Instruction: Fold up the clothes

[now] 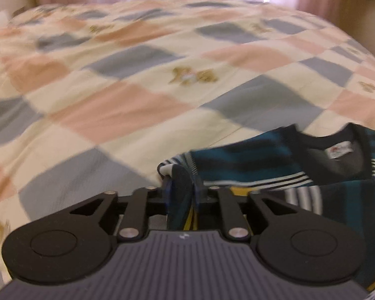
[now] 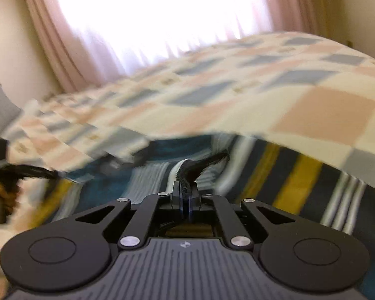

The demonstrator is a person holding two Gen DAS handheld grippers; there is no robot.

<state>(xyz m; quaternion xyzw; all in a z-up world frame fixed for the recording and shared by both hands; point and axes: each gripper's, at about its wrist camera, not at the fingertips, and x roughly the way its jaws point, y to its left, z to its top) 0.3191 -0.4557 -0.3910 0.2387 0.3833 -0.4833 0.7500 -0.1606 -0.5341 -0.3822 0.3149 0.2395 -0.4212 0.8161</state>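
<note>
A striped sweater [image 1: 275, 165] in teal, navy, white and yellow lies on the bed at the lower right of the left wrist view, its dark neckline and white label facing up. My left gripper [image 1: 181, 187] is shut on a fold of the sweater's edge. In the right wrist view the sweater [image 2: 275, 175] spreads across the lower half. My right gripper [image 2: 185, 190] is shut on a dark ribbed edge of the sweater. Both views are blurred by motion.
The bed is covered by a checkered quilt [image 1: 137, 87] in cream, pink and grey, also seen in the right wrist view [image 2: 262, 95]. Pink curtains [image 2: 62, 50] with a bright window stand behind it. A grey pillow [image 2: 0, 110] lies at the far left.
</note>
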